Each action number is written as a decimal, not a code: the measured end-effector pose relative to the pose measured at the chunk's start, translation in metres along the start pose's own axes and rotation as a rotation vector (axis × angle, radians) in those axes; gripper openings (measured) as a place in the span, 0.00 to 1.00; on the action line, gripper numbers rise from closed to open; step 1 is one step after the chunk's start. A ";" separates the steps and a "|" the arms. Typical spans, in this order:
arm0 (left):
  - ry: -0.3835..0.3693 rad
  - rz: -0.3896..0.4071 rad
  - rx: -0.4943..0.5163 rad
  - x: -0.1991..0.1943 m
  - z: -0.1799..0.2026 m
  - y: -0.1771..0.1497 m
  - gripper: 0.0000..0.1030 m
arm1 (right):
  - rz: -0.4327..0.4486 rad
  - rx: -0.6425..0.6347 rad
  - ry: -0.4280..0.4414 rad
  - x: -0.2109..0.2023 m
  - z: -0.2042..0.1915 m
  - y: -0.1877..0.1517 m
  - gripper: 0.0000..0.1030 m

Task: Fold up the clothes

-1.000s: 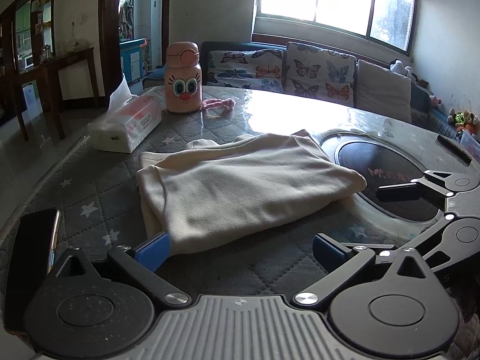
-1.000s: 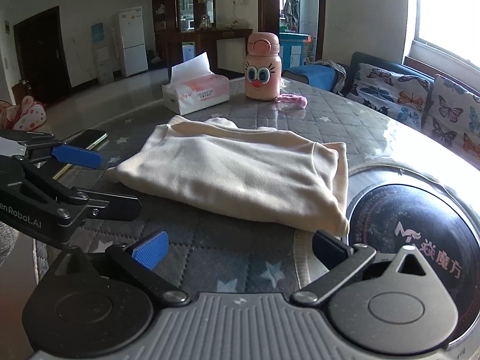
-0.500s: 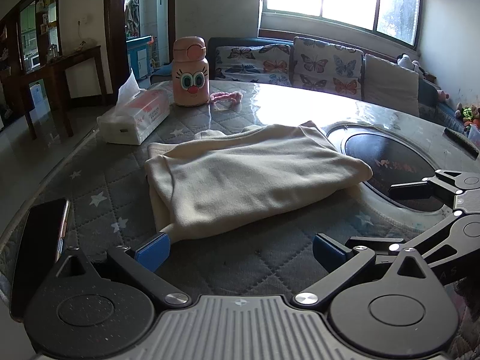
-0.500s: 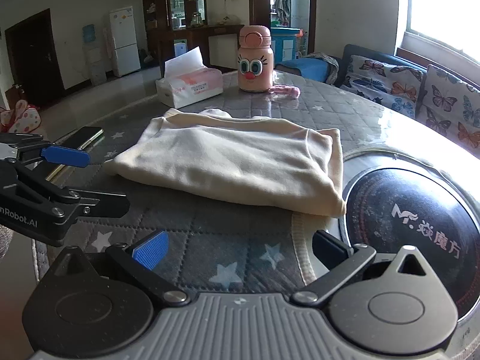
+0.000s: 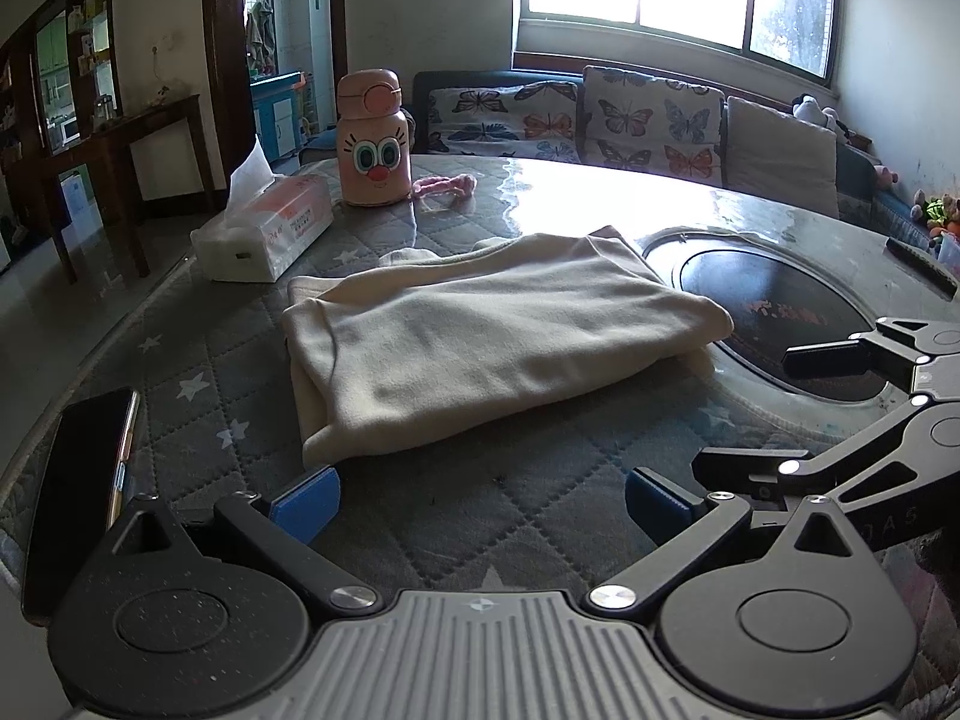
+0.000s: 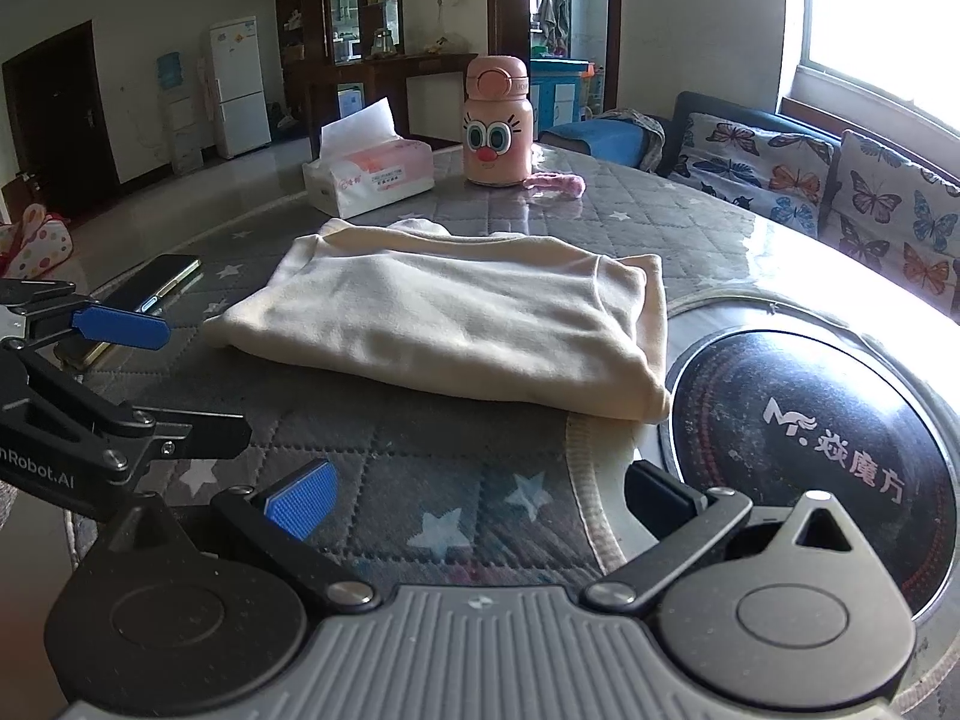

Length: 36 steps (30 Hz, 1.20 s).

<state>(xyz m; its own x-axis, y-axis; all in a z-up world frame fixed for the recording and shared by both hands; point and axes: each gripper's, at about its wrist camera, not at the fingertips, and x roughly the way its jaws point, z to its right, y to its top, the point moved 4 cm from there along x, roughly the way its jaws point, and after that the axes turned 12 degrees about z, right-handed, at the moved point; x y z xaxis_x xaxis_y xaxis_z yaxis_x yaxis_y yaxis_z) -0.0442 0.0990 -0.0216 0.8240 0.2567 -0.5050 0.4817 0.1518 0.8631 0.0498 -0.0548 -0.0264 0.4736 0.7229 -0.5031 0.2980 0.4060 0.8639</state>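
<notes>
Both grippers – left gripper (image 5: 480, 495), right gripper (image 6: 480, 495) – sat jaws apart, empty; folded cream garment (image 5: 480, 342) lay at 12 o'clock, apparently untouched.

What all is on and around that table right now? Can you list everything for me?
folded garment: one, cream, middle of the table, partly over the cooktop's rim
table: one, round, grey star-quilted cover
cooktop: one, black, round, set into the table right of the garment
tissue box: one, white and pink, far side, behind the garment
bottle: one, pink with a cartoon face, upright, right of the tissue box
pink item: one, small, beside the bottle; too small to identify
phone: one, dark, at the table's left edge
sofa cushions: several, butterfly print, behind the table
left hand-held gripper: one, black with blue pads, open, short of the garment
right hand-held gripper: one, black, open, holding nothing
</notes>
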 end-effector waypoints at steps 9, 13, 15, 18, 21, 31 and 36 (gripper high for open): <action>0.026 0.006 0.013 -0.010 0.001 -0.002 1.00 | 0.015 0.007 0.002 -0.008 -0.003 -0.002 1.00; 0.044 0.011 0.018 -0.012 0.003 -0.001 1.00 | 0.027 0.003 0.003 -0.010 -0.004 -0.003 1.00; 0.054 0.011 0.021 -0.013 0.005 -0.001 1.00 | 0.032 0.007 0.004 -0.011 -0.003 -0.003 1.00; 0.070 0.012 0.025 -0.014 0.008 0.000 1.00 | 0.037 0.014 0.007 -0.011 -0.002 -0.005 1.00; 0.088 0.011 0.028 -0.015 0.012 0.000 1.00 | 0.043 0.019 0.012 -0.012 0.001 -0.006 1.00; 0.173 -0.017 0.024 -0.016 0.022 -0.003 1.00 | 0.046 0.045 0.053 -0.013 0.014 -0.010 1.00; 0.209 -0.024 0.018 -0.015 0.025 -0.001 1.00 | 0.043 0.068 0.069 -0.012 0.020 -0.009 1.00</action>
<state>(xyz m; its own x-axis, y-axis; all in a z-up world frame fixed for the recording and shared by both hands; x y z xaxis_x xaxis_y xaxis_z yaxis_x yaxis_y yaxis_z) -0.0497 0.0709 -0.0148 0.7335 0.4460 -0.5129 0.5070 0.1435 0.8499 0.0580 -0.0781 -0.0293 0.4294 0.7769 -0.4605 0.3352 0.3364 0.8801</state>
